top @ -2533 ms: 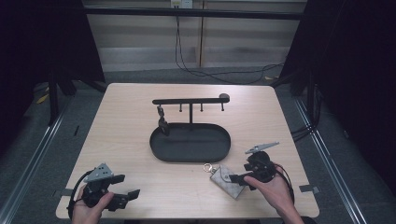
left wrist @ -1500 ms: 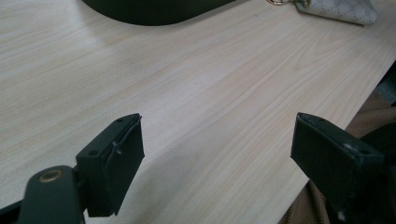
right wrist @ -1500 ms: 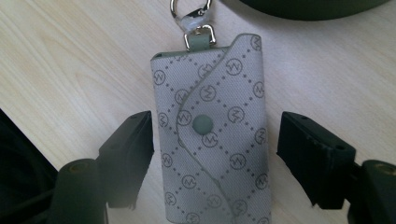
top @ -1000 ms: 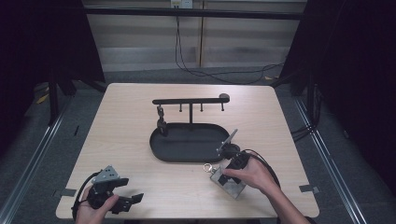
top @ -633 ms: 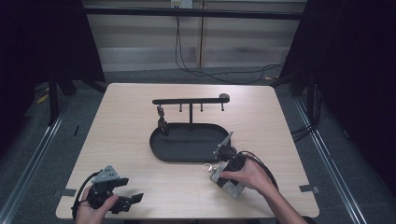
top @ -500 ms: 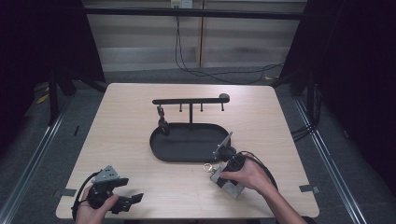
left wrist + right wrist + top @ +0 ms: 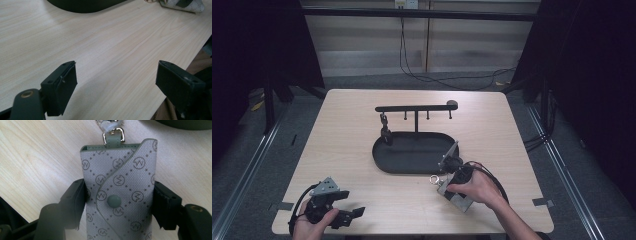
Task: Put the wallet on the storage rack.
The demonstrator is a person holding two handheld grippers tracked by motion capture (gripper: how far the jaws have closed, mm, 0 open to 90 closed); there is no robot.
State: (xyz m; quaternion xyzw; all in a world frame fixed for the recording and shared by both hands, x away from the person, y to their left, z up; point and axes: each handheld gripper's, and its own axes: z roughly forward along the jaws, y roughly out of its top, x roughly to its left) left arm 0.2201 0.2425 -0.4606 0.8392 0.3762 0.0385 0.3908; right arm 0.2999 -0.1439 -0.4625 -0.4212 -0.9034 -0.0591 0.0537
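A grey patterned key pouch (image 7: 117, 182) with a snap button lies flat on the wooden table (image 7: 362, 130), its metal ring (image 7: 433, 179) toward the black oval tray (image 7: 384, 160). My right gripper (image 7: 119, 205) has just been closing and is now shut on the pouch (image 7: 446, 191), one pad pressed to each long side. In the high view, the right gripper (image 7: 451, 189) sits under a hand just in front of the tray. My left gripper (image 7: 353, 205) rests at the table's near left corner, jaws wide open over bare wood (image 7: 120, 85).
Behind the tray stands a black rack (image 7: 414, 107) with short pegs, and a small dark item (image 7: 384, 131) hangs from its left end. In the left gripper view, the tray's edge (image 7: 85, 3) and the pouch (image 7: 182, 5) lie far off.
The right gripper swung in from the right over the pouch, came down on it, and its jaws closed on the pouch's sides. The left gripper stayed put.
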